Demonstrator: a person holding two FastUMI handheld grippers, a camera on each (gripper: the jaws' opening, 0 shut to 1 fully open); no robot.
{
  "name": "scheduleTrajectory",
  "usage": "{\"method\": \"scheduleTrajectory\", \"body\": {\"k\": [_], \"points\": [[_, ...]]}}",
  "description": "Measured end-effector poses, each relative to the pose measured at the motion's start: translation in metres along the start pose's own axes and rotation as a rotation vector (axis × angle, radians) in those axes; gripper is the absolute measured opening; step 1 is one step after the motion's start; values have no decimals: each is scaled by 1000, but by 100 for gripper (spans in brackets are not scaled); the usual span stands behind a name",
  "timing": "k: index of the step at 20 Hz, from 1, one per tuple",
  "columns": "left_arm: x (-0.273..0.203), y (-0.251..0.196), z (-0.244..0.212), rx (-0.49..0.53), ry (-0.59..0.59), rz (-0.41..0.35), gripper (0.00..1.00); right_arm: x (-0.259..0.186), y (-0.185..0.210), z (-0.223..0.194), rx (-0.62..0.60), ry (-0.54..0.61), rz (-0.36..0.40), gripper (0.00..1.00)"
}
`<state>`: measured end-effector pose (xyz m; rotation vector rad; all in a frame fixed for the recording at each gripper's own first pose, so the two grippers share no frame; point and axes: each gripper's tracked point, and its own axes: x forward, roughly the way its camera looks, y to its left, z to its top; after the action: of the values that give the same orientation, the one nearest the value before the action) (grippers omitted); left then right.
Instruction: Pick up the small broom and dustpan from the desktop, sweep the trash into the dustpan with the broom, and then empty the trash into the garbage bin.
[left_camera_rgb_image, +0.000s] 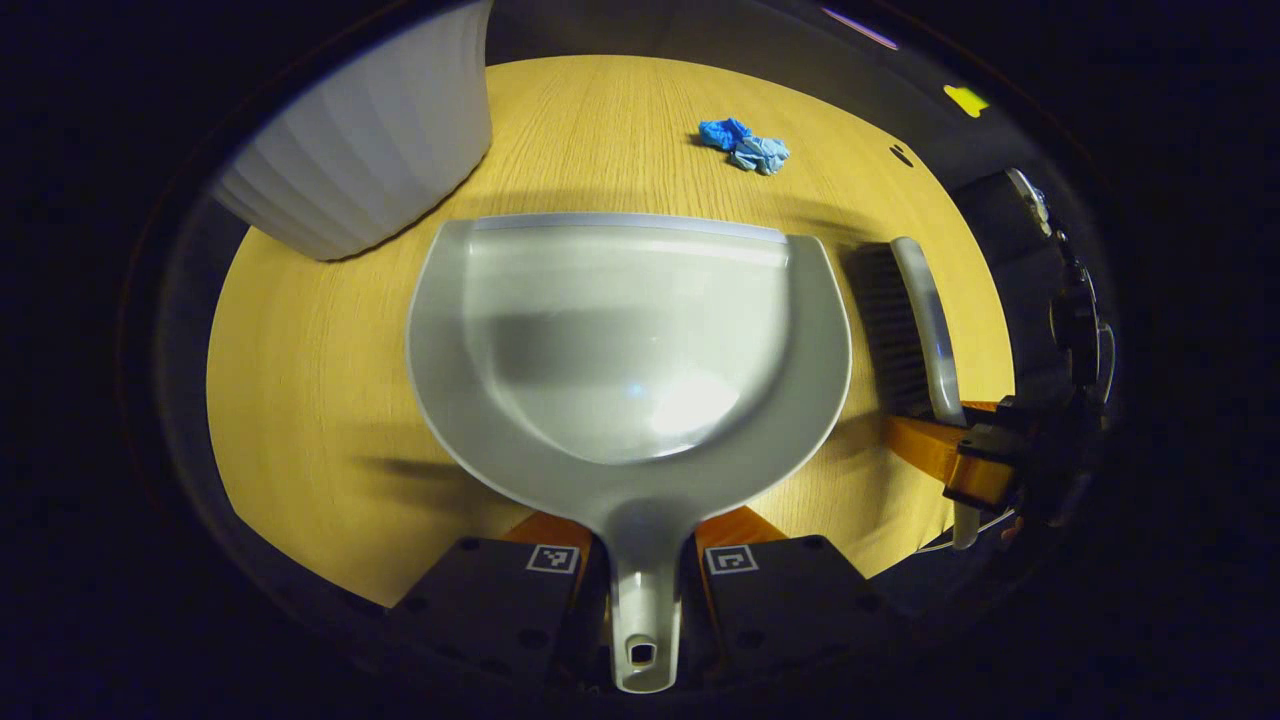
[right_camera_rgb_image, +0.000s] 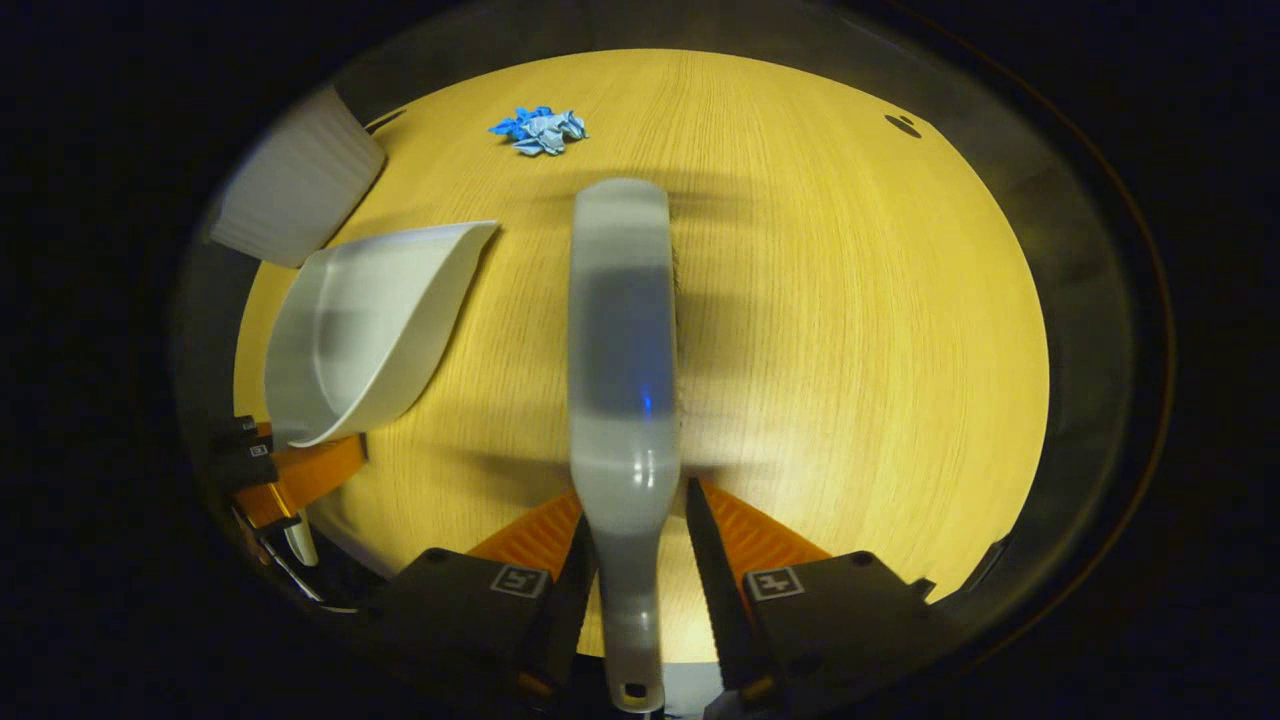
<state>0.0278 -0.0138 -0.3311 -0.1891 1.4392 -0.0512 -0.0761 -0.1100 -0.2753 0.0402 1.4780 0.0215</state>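
Note:
The grey dustpan (left_camera_rgb_image: 630, 330) is in the centre of the left gripper view, its mouth facing away over the wooden desktop (left_camera_rgb_image: 300, 350). My left gripper (left_camera_rgb_image: 645, 530) is shut on its handle. The grey small broom (right_camera_rgb_image: 620, 330) runs straight ahead in the right gripper view, bristles down, with my right gripper (right_camera_rgb_image: 635, 500) shut on its handle. A crumpled blue piece of trash (left_camera_rgb_image: 745, 145) lies on the far part of the desk, beyond both tools. From the left gripper view the broom (left_camera_rgb_image: 920, 330) is just right of the dustpan, held by the right gripper (left_camera_rgb_image: 985, 455).
A white ribbed garbage bin (left_camera_rgb_image: 370, 140) stands at the far left, close to the dustpan's left corner. In the right gripper view the bin (right_camera_rgb_image: 295, 190) is behind the dustpan (right_camera_rgb_image: 360, 320). A small dark mark (right_camera_rgb_image: 903, 125) sits at the desk's far right.

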Motion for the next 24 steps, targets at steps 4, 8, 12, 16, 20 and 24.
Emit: {"method": "scheduleTrajectory", "body": {"k": [4,8,12,16,20,24], "points": [[-1,0,1,7,1,10,30,-3,-1,4,-66,15,66,31],[-1,1,-1,14,-26,-29,29,-5,15,17,-44,-22,211,29],[-4,16,-14,53,18,14,30,-18,-7,53,-144,-60,155,28],[-6,38,-21,161,79,80,29,-20,-22,125,-192,-120,100,28],[-13,55,-22,218,144,105,29,-7,-32,206,-343,-167,-22,28],[-11,66,-6,291,186,143,30,15,-22,274,-532,-169,-119,28]]}}
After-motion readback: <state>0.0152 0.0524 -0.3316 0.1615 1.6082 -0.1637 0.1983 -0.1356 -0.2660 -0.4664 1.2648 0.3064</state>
